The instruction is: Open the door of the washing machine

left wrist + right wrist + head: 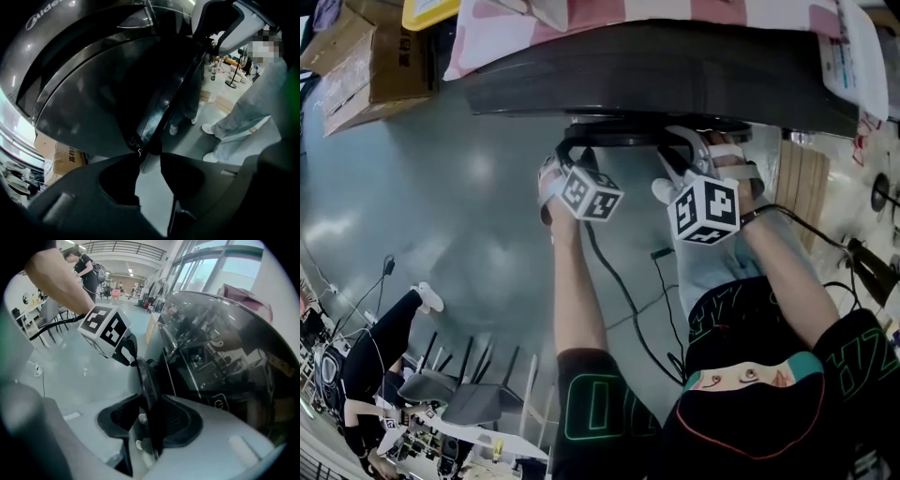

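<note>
a: door [656,137] first. where is it?

b: low on the front of the washing machine [675,80], right under the overhang of its dark top. from the head view it reads as a dark round rim, edge-on, standing a little proud of the front.

a: so is it open?

b: ajar, by my reading. in the left gripper view the rim runs as a slanting strip with a dark hollow behind it, which i take for the drum mouth. it is not swung wide; how far out i cannot tell.

a: right gripper [149,401]?

b: jaws closed down on the door's thin rim, which passes straight between the pads. firm hold, as far as its own view shows.

a: left gripper [149,157]?

b: jaws drawn in to a narrow gap, the tips pinching the end of the same rim, grey floor [469,216] showing through behind. the right gripper view has it touching the rim's far end.

a: what's left, then?

b: latch looks released; the swing outward is the remaining part.

a: surroundings?

b: a pink-and-white cloth [628,14] on the machine's top, a cardboard box [370,66] off to the left, cables [623,291] trailing over the floor.
</note>
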A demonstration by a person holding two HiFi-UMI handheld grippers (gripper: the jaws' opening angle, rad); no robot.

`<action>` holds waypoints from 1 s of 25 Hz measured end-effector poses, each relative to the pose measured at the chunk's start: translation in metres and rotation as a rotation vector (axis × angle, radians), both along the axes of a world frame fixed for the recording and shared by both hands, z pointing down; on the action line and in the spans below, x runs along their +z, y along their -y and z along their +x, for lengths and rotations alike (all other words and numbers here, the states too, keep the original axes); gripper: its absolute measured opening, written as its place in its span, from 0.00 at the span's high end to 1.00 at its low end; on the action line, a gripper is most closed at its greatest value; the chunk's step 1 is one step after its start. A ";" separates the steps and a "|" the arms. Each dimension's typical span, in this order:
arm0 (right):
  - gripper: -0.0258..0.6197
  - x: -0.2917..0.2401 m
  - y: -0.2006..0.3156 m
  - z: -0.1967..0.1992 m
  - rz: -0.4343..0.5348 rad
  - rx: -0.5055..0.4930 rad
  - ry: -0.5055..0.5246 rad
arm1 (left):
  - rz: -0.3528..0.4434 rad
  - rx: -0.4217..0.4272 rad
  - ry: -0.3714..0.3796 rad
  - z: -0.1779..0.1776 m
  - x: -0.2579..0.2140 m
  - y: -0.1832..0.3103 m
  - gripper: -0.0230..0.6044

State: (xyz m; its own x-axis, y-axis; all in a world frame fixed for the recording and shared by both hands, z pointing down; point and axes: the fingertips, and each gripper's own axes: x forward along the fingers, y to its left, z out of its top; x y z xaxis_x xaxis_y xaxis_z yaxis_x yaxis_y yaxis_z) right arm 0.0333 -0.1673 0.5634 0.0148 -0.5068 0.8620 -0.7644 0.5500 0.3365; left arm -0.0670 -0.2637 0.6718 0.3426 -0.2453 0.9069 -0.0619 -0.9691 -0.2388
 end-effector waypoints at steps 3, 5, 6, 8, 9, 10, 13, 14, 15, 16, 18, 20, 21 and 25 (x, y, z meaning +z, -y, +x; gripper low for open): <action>0.72 0.001 -0.014 -0.012 -0.012 -0.055 -0.007 | -0.007 -0.025 0.005 -0.020 0.001 -0.020 0.74; 0.72 0.002 -0.024 -0.020 -0.022 -0.085 -0.017 | -0.023 -0.053 -0.012 -0.031 0.000 -0.037 0.75; 0.72 0.002 -0.029 -0.024 -0.029 -0.102 -0.024 | -0.030 -0.071 -0.022 -0.036 -0.001 -0.045 0.75; 0.72 0.003 -0.040 -0.031 -0.043 -0.144 -0.038 | -0.038 -0.123 -0.036 -0.047 0.000 -0.061 0.75; 0.71 0.003 -0.045 -0.033 -0.051 -0.168 -0.047 | -0.041 -0.156 -0.040 -0.052 0.000 -0.070 0.75; 0.71 0.004 -0.051 -0.036 -0.058 -0.190 -0.056 | -0.045 -0.186 -0.041 -0.057 0.001 -0.079 0.75; 0.71 0.005 -0.069 -0.053 -0.072 -0.227 -0.060 | -0.065 -0.242 -0.033 -0.079 0.002 -0.104 0.75; 0.71 0.005 -0.074 -0.058 -0.075 -0.243 -0.059 | -0.072 -0.261 -0.039 -0.085 0.001 -0.112 0.75; 0.71 0.006 -0.079 -0.060 -0.081 -0.265 -0.061 | -0.079 -0.284 -0.049 -0.088 0.000 -0.120 0.75; 0.71 0.006 -0.085 -0.061 -0.090 -0.290 -0.065 | -0.088 -0.309 -0.061 -0.090 0.000 -0.129 0.75; 0.70 0.006 -0.098 -0.063 -0.111 -0.335 -0.074 | -0.105 -0.353 -0.079 -0.095 0.000 -0.150 0.76; 0.70 0.007 -0.110 -0.067 -0.121 -0.371 -0.081 | -0.112 -0.390 -0.090 -0.101 0.000 -0.168 0.76; 0.70 0.007 -0.115 -0.069 -0.122 -0.388 -0.086 | -0.113 -0.410 -0.093 -0.104 -0.001 -0.175 0.76; 0.70 0.009 -0.137 -0.074 -0.126 -0.473 -0.096 | -0.116 -0.498 -0.087 -0.111 0.001 -0.209 0.76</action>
State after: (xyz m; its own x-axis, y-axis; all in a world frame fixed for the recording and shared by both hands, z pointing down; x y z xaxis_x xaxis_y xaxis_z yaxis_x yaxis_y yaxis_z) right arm -0.0403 -0.0301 0.5720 -0.1096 -0.3691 0.9229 -0.3903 0.8699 0.3015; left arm -0.1780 -0.0544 0.6725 0.2853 -0.2976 0.9111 -0.5373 -0.8368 -0.1051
